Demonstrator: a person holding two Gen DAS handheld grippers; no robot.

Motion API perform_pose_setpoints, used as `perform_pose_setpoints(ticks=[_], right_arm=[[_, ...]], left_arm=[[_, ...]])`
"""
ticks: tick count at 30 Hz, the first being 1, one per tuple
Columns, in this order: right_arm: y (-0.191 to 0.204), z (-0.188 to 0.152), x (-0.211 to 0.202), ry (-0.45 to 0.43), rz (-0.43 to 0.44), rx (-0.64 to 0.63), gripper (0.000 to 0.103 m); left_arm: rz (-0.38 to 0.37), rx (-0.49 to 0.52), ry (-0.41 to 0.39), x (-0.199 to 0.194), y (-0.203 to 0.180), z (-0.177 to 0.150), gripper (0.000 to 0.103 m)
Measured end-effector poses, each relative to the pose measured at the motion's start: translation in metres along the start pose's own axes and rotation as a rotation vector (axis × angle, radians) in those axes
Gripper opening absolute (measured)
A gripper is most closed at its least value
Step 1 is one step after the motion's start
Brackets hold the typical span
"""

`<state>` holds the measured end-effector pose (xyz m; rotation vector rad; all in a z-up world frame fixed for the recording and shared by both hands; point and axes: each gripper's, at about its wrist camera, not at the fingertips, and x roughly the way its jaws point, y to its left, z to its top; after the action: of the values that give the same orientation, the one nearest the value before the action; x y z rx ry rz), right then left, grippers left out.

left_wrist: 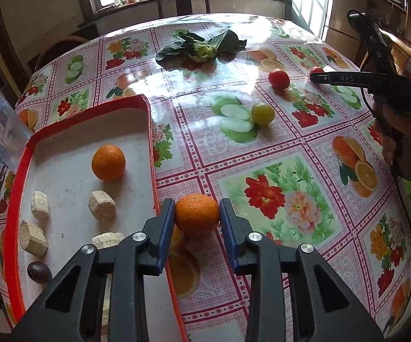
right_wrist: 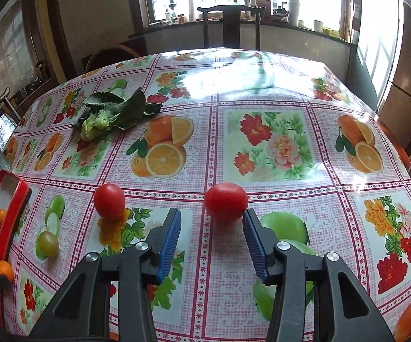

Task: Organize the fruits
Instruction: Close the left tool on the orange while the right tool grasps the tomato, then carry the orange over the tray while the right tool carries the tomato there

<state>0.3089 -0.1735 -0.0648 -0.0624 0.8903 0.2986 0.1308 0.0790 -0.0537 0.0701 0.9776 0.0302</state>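
The red tray (left_wrist: 20,171) at the left already held an orange (left_wrist: 108,162). The left gripper (left_wrist: 196,213) pinched a second orange (left_wrist: 196,213) just right of the tray's rim; a loose hold might have let it roll. The right gripper (right_wrist: 212,225), jaws spread, reached toward a tomato (right_wrist: 226,201), one finger touching and likely to nudge it.

An orange (left_wrist: 196,214) sits between the left gripper's (left_wrist: 196,213) fingers. A red tomato (right_wrist: 226,201) lies just ahead of the right gripper (right_wrist: 212,222), another tomato (right_wrist: 109,201) to its left.
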Motion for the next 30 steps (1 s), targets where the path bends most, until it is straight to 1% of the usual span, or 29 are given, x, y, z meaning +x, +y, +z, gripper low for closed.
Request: perform_pose_setpoints(ticks=[1,3,4,7,10,12,13,15,18,19,21,22,23,25,27,30], right_arm=[[-0.003,0.001,0.002,0.002,-0.005,0.009,0.044],[-0.011,0.000,0.007,0.013,-0.005,0.030,0.037],[-0.014,0.000,0.007,0.010,-0.010,0.038,0.027],[-0.020,-0.002,0.001,-0.005,0.035,0.076,0.024],[-0.018,-0.006,-0.010,-0.024,0.063,0.081,0.022],[-0.015,-0.009,-0.020,-0.034,0.095,0.083,0.014],[-0.012,-0.011,-0.025,-0.038,0.111,0.084,0.005],[-0.004,-0.014,-0.035,-0.046,0.134,0.070,0.005],[0.009,-0.019,-0.042,-0.047,0.131,0.028,0.005],[0.011,-0.019,-0.042,-0.048,0.109,0.019,0.005],[0.011,-0.018,-0.042,-0.051,0.056,0.018,0.017],[0.008,-0.018,-0.041,-0.052,0.053,0.030,0.036],[0.005,-0.017,-0.040,-0.053,0.062,0.043,0.047],[0.000,-0.014,-0.036,-0.053,0.059,0.056,0.047],[0.000,-0.011,-0.027,-0.031,0.079,0.061,0.047],[0.003,-0.009,-0.011,-0.005,0.044,0.048,0.046]], left_arm=[[-0.010,-0.012,0.000,0.000,0.001,0.000,0.029],[-0.028,-0.032,0.001,-0.001,0.003,0.000,0.029],[-0.032,-0.038,0.001,-0.002,0.003,0.000,0.029],[-0.036,-0.053,-0.002,-0.002,0.005,-0.001,0.029],[-0.050,-0.069,-0.008,-0.005,0.006,-0.003,0.028],[-0.053,-0.073,-0.012,-0.007,0.006,-0.004,0.028],[-0.055,-0.075,-0.014,-0.008,0.006,-0.004,0.028],[-0.057,-0.081,-0.018,-0.011,0.007,-0.005,0.028],[-0.062,-0.088,-0.023,-0.014,0.008,-0.007,0.028],[-0.064,-0.087,-0.025,-0.015,0.008,-0.007,0.028],[-0.065,-0.091,-0.029,-0.017,0.008,-0.008,0.028],[-0.067,-0.093,-0.033,-0.019,0.008,-0.008,0.028],[-0.072,-0.096,-0.037,-0.021,0.008,-0.009,0.028],[-0.078,-0.098,-0.041,-0.023,0.007,-0.009,0.028],[-0.083,-0.100,-0.044,-0.025,0.006,-0.010,0.028],[-0.091,-0.103,-0.044,-0.025,0.004,-0.010,0.028]])
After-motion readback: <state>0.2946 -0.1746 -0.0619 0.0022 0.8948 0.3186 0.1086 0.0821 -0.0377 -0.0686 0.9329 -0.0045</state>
